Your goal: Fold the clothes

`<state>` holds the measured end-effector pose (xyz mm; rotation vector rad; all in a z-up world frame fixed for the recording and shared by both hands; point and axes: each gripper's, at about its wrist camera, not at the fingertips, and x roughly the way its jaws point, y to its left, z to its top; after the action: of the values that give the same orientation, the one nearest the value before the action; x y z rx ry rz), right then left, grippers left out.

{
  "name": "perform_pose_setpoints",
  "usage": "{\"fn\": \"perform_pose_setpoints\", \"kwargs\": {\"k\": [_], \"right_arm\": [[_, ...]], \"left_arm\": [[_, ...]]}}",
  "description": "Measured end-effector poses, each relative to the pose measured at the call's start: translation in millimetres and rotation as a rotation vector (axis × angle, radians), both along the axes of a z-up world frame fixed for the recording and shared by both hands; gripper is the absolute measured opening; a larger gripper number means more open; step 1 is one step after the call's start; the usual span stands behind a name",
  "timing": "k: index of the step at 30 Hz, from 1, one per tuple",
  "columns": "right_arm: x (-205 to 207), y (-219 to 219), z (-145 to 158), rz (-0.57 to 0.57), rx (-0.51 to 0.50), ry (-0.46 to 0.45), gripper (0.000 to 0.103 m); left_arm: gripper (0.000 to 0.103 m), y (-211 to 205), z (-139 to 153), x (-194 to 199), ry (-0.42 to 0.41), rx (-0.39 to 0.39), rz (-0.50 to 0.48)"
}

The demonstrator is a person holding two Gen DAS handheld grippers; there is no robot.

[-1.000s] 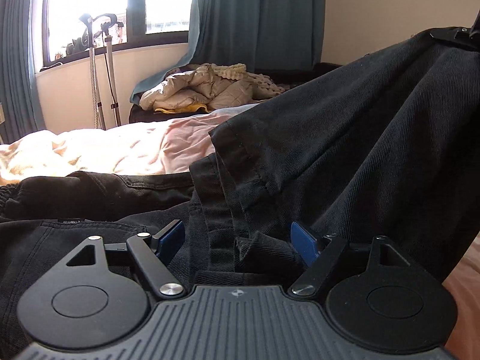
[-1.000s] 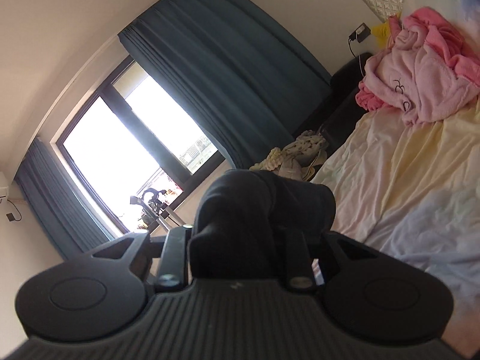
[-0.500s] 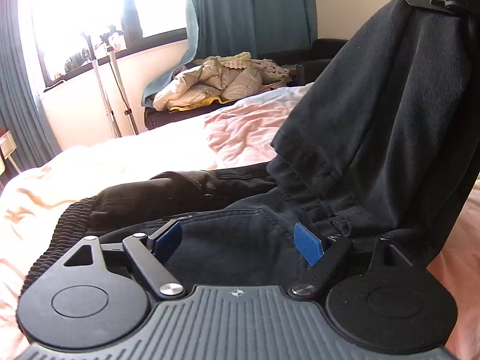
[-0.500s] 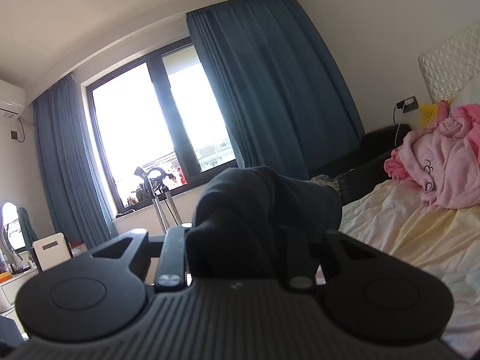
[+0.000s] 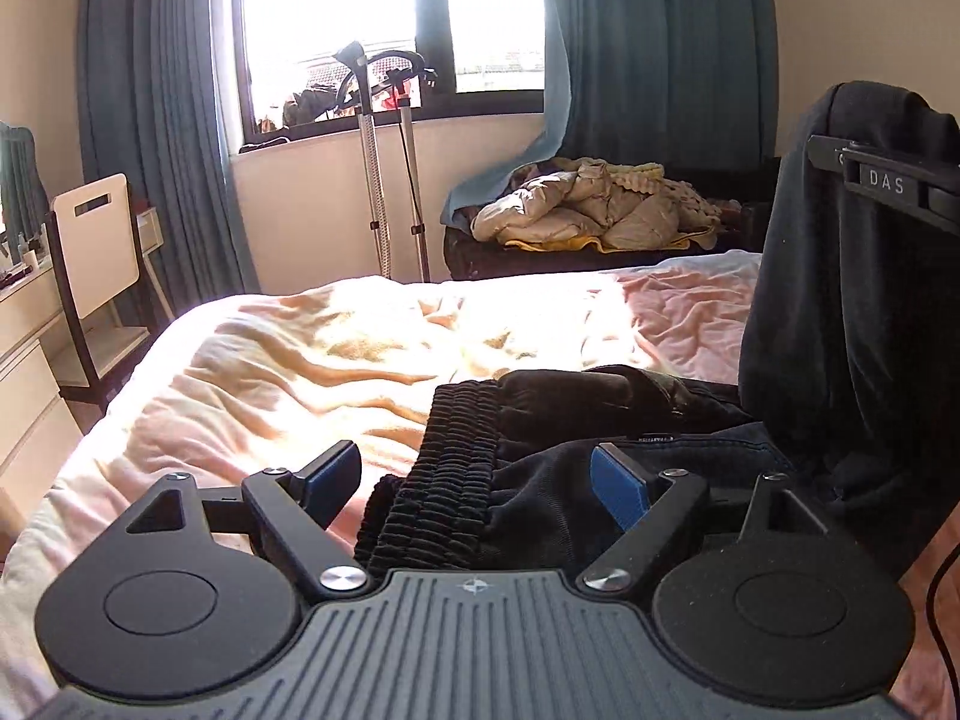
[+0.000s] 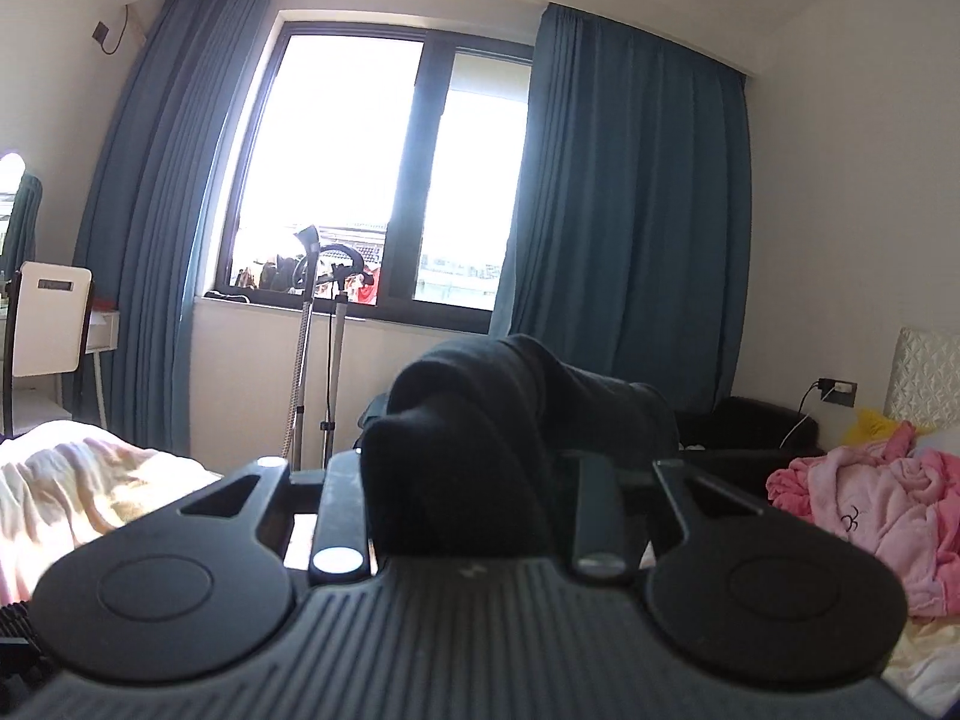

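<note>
Hanging at three o'clock in the left wrist view, one leg of the dark trousers point(image 5: 840, 324) drapes down from the right gripper point(image 5: 888, 186), whose black bar with pale lettering runs off the frame edge. The rest of the trousers lies on the bed point(image 5: 288, 372), the ribbed waistband point(image 5: 444, 468) bunched at six o'clock, just ahead of the left gripper point(image 5: 477, 483). That gripper's jaws have just been opening and stand wide; the blue pads point(image 5: 618, 486) are clear of the cloth, with the waistband lying under the gap and nothing pinched. How the trousers are layered beneath the hanging leg is lost in shadow.

From the right wrist camera, a black wad of fabric point(image 6: 516, 444) fills the space between the two fingers and hides the fingertips entirely. The jaws have been easing apart, yet the cloth sits clamped between them and spills over the top. At four o'clock a pink garment point(image 6: 870, 498) lies heaped on the bed, partly cut off. A cream quilted heap point(image 5: 594, 210) sits at one o'clock beneath the curtain point(image 5: 654, 42).
</note>
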<state>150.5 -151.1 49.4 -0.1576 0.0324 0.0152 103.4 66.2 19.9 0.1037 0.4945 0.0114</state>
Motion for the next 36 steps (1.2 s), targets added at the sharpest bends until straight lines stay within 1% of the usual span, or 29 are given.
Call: {"fn": "perform_pose_setpoints", "kwargs": {"k": [1, 2, 5, 6, 7, 10, 12, 14, 15, 16, 17, 18, 19, 20, 23, 25, 26, 28, 29, 31, 32, 34, 36], "right_arm": [[3.7, 11.4, -5.8, 0.011, -0.009, 0.009, 0.032], [6.1, 27.3, -13.8, 0.031, -0.026, 0.02, 0.032], [11.9, 83.6, -41.5, 0.106, -0.098, 0.058, 0.032], [13.2, 98.0, -50.3, 0.126, -0.117, 0.072, 0.032], [14.2, 118.5, -60.9, 0.154, -0.141, 0.097, 0.032], [11.8, 161.7, -96.1, 0.225, -0.216, 0.177, 0.032], [9.0, 181.9, -119.5, 0.271, -0.27, 0.224, 0.032], [4.8, 187.2, -128.6, 0.287, -0.299, 0.225, 0.033], [2.6, 185.8, -127.5, 0.291, -0.297, 0.221, 0.035], [2.2, 182.8, -123.5, 0.303, -0.287, 0.226, 0.039], [1.1, 179.6, -117.4, 0.335, -0.269, 0.236, 0.048], [-3.3, 174.0, -111.7, 0.386, -0.253, 0.236, 0.052], [-8.1, 168.3, -106.1, 0.44, -0.236, 0.235, 0.065], [-15.6, 163.8, -101.7, 0.48, -0.24, 0.227, 0.071], [-50.0, 138.9, -89.4, 0.553, -0.27, 0.2, 0.073], [-68.3, 107.5, -82.7, 0.568, -0.232, 0.196, 0.074], [-75.3, 92.2, -80.2, 0.558, -0.216, 0.198, 0.074], [-87.5, 54.4, -76.4, 0.5, -0.177, 0.198, 0.073], [-91.4, 36.2, -74.1, 0.466, -0.153, 0.192, 0.072], [-94.9, -3.8, -69.2, 0.363, -0.064, 0.178, 0.073], [-93.3, -16.9, -68.1, 0.333, -0.03, 0.185, 0.073], [-87.7, -34.9, -68.8, 0.296, 0.028, 0.211, 0.074], [-80.1, -44.4, -73.0, 0.285, 0.077, 0.25, 0.076]], "left_arm": [[0.086, 10.9, 1.2, 1.5, -0.008, -0.011, 0.022], [0.086, 27.9, 3.6, 1.9, -0.011, -0.051, 0.049], [0.086, 75.8, 1.7, 8.4, -0.007, -0.207, 0.143], [0.086, 89.9, -1.8, 8.5, -0.008, -0.24, 0.186], [0.086, 98.1, -3.5, 8.3, -0.014, -0.246, 0.216], [0.086, 112.3, -3.6, 4.8, -0.047, -0.261, 0.237], [0.086, 120.4, -3.7, 2.7, -0.061, -0.317, 0.235], [0.086, 127.0, -4.0, 1.5, -0.073, -0.377, 0.234], [0.086, 129.1, -3.9, 0.7, -0.081, -0.41, 0.23], [0.086, 130.6, -3.7, 0.0, -0.088, -0.44, 0.224], [0.086, 130.1, -3.5, -0.4, -0.094, -0.46, 0.215], [0.086, 129.1, -3.1, -0.9, -0.097, -0.475, 0.206], [0.087, 126.5, -2.3, -1.5, -0.096, -0.477, 0.195], [0.087, 122.4, -1.7, -2.3, -0.093, -0.474, 0.181], [0.089, 105.7, -0.4, -4.4, -0.081, -0.441, 0.124], [0.089, 90.7, -1.1, -6.3, -0.075, -0.408, 0.072], [0.089, 83.2, -1.4, -7.9, -0.079, -0.395, 0.044], [0.092, 67.9, -2.5, -13.7, -0.117, -0.381, -0.02], [0.093, 59.1, -3.4, -15.6, -0.124, -0.365, -0.046], [0.093, 41.5, -5.3, -19.4, -0.137, -0.332, -0.096], [0.093, 32.9, -6.9, -21.1, -0.14, -0.315, -0.113], [0.093, 17.9, -14.5, -23.2, -0.124, -0.283, -0.098], [0.093, 7.2, -25.9, -24.8, -0.091, -0.296, -0.063]]}}
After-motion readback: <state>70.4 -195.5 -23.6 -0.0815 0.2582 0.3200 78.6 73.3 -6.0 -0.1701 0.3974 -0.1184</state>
